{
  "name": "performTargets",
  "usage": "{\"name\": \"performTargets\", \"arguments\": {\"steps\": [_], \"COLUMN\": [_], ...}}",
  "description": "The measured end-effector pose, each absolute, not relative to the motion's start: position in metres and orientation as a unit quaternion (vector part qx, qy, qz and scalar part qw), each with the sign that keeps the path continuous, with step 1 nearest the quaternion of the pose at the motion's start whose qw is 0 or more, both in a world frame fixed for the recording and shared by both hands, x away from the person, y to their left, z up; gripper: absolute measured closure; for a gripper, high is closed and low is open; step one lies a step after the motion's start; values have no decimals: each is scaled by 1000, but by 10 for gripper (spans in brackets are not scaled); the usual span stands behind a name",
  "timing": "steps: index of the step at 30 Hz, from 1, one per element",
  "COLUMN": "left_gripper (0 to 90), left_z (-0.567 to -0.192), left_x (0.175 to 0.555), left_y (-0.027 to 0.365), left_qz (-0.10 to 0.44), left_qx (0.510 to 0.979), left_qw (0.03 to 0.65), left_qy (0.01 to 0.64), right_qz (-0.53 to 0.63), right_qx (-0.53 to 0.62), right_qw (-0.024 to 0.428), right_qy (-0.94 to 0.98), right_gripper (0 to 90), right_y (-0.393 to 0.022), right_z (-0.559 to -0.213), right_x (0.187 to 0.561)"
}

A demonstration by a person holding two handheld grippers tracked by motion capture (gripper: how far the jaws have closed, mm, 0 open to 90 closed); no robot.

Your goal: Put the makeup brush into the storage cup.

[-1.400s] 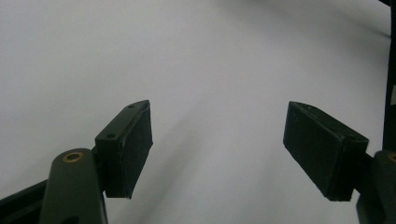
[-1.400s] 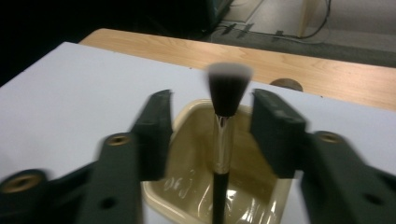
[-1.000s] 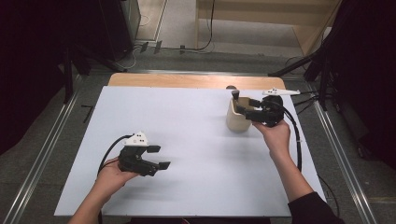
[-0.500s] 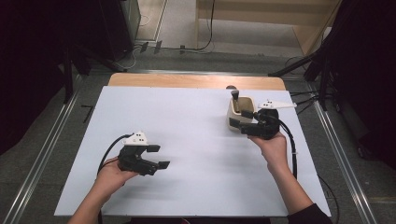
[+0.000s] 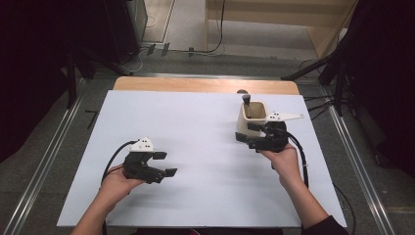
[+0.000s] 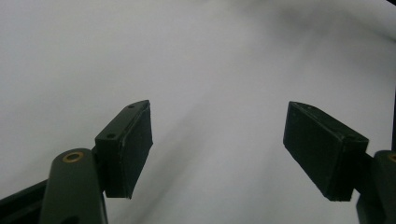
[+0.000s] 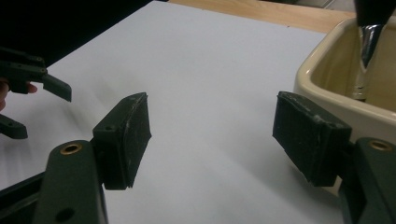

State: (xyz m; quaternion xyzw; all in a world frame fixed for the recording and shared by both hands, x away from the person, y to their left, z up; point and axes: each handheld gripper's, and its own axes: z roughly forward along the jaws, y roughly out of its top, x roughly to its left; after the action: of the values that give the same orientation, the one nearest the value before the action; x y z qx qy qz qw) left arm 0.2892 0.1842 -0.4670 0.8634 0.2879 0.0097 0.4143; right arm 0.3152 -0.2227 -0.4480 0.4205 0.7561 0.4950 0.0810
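A cream square cup (image 5: 254,115) stands at the far right of the white board (image 5: 195,127), with a dark-handled metal utensil (image 5: 246,105) upright in it. My right gripper (image 5: 245,132) hovers at the cup's near side, jaws open and pointing left, nothing between them. In the right gripper view the cup (image 7: 345,88) and the utensil (image 7: 369,42) sit just beyond the right pad, and my right gripper (image 7: 212,130) spans bare board. My left gripper (image 5: 166,164) rests low at the near left, open and empty, over the white surface (image 6: 217,144).
A wooden strip (image 5: 205,84) runs along the board's far edge. Metal rails (image 5: 44,147) flank the table on both sides. Cables and dark stand legs (image 5: 318,68) lie on the floor beyond. The left gripper (image 7: 28,91) appears far off in the right gripper view.
My right gripper has drawn back from the cup's right side toward the near edge and slightly left, jaws still open. The cup and the left gripper have stayed put.
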Motion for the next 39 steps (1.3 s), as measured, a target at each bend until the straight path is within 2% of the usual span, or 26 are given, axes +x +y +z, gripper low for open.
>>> {"name": "performTargets", "arguments": {"steps": [14,25,39], "left_gripper": [247,247,247], "left_z": [-466,-467,-466], "left_x": [283,284,284], "left_y": [183,184,185], "left_qz": [8,8,9], "left_qx": [870,867,866], "left_qw": [412,413,416], "left_qy": [272,277,279], "right_qz": [497,497,479], "right_qx": [389,376,372], "right_qw": [58,15,4], "right_qy": [773,782,795], "right_gripper": [288,282,259], "right_y": [-208,-203,-206], "right_z": [-455,-466,-480], "right_x": [297,287,270]}}
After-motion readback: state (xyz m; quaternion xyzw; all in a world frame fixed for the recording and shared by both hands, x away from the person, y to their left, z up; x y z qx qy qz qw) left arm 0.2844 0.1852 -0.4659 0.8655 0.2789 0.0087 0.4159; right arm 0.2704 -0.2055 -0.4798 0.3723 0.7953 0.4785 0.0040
